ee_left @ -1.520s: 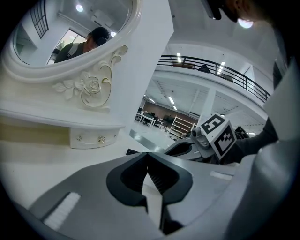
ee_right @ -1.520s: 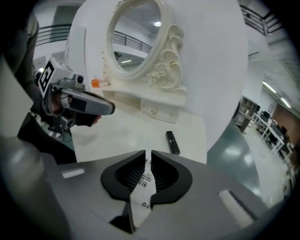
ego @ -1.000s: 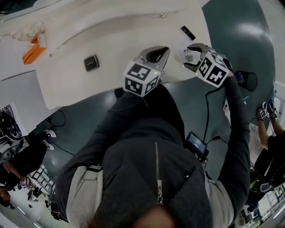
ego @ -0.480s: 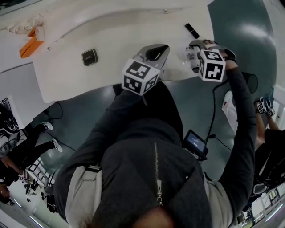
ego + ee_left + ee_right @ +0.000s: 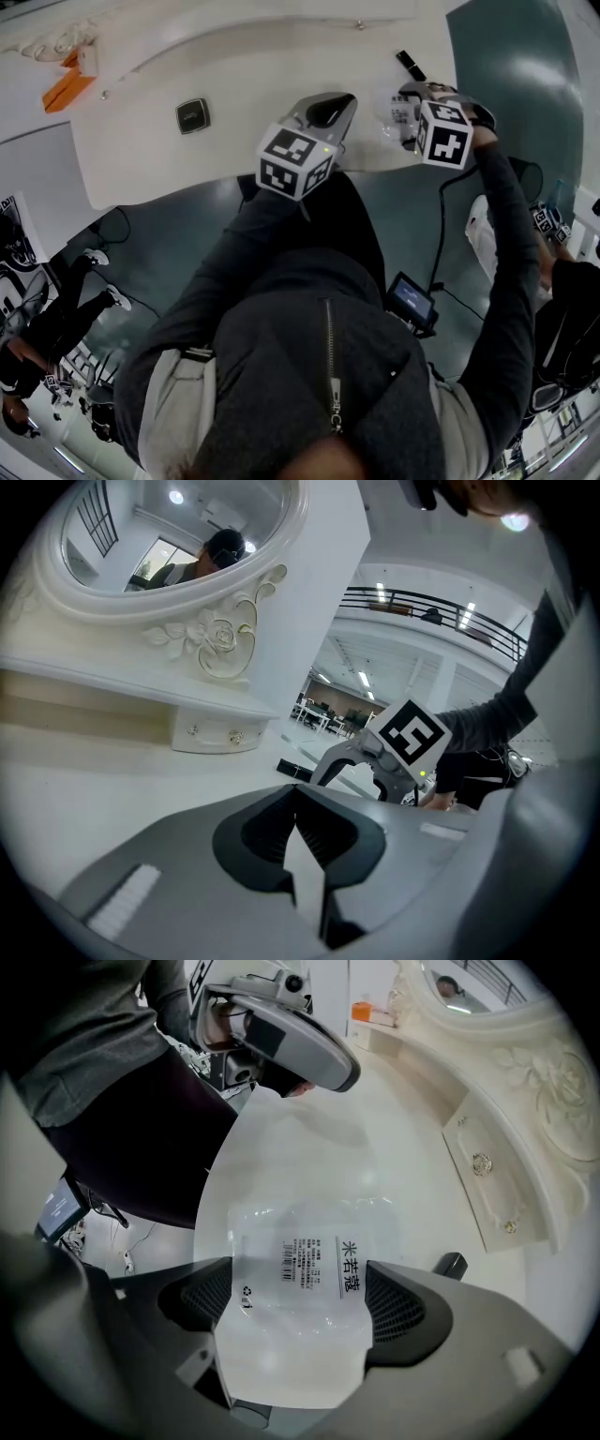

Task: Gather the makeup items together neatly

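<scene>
Clear plastic packet (image 5: 300,1307) lies at the table's (image 5: 244,66) right front edge — flat between the right gripper's (image 5: 405,112) just-opened jaws, not gripped.

Large hall with a staged vanity corner: ornate mirror (image 5: 178,527), white dressing table (image 5: 262,75), balcony railing (image 5: 441,611)

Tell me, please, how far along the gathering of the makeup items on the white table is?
Little looks done: the dark compact, black tube and clear packet lie spread over the table. In hand: the right gripper, its jaws just opened, has the packet lying between them, unpressed. The left gripper is shut and empty. Left: bringing the three together.
</scene>
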Available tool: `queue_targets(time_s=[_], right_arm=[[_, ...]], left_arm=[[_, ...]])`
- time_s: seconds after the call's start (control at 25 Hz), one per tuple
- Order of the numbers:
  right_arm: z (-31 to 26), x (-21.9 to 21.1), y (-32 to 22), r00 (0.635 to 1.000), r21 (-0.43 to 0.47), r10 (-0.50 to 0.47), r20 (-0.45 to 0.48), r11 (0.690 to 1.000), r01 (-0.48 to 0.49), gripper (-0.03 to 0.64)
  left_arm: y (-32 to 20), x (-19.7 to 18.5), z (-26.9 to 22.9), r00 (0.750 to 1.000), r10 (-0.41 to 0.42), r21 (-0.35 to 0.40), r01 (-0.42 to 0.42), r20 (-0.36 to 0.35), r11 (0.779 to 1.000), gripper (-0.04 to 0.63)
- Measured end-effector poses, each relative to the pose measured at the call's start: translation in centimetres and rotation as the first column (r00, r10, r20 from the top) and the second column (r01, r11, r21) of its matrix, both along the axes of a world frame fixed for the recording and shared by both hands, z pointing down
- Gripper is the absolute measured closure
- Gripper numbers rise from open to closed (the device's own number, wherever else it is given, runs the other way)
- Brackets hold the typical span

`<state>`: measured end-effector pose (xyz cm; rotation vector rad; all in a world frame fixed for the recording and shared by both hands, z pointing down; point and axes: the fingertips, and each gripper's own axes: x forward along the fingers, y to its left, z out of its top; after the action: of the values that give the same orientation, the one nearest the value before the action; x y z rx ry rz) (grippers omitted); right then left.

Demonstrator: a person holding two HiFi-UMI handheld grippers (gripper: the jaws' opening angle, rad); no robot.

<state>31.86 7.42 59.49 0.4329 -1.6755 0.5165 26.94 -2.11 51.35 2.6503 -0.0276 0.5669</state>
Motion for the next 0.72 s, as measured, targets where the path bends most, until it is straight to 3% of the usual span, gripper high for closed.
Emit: queue_targets(time_s=[0.12, 0.2, 0.28, 0.4, 0.72], right_arm=[[0.0, -0.1, -0.1, 1.0, 0.001, -0.003, -0.003, 1.0, 0.003, 0.172], [-0.1, -0.5, -0.4, 1.0, 0.016, 0.01, 0.019, 1.0, -0.01, 0.227], [-0.3, -1.0, -1.0, 0.999, 0.057, 0.031, 0.041, 0.998, -0.033, 0.404], [-0.4, -1.2, -1.7, 0.999, 0.138, 0.036, 0.033, 0.99, -0.04, 0.54], [-1.1, -1.9, -2.4, 0.999, 0.181, 0.032, 0.025, 0.983, -0.036, 0.561]], left_arm=[[-0.3, -0.2, 0.0, 1.0, -0.001, 0.001, 0.001, -0.001, 1.0, 0.586], [-0.5, -0.4, 0.1, 1.0, 0.0, 0.001, 0.0, -0.001, 1.0, 0.586], [-0.6, -0.6, 0.2, 1.0, 0.002, 0.001, -0.002, 0.0, 1.0, 0.586], [-0.7, -0.8, 0.4, 1.0, 0.001, 0.003, -0.001, 0.004, 1.0, 0.586], [-1.0, -1.4, 0.0, 1.0, -0.015, 0.009, 0.015, -0.001, 1.0, 0.586]])
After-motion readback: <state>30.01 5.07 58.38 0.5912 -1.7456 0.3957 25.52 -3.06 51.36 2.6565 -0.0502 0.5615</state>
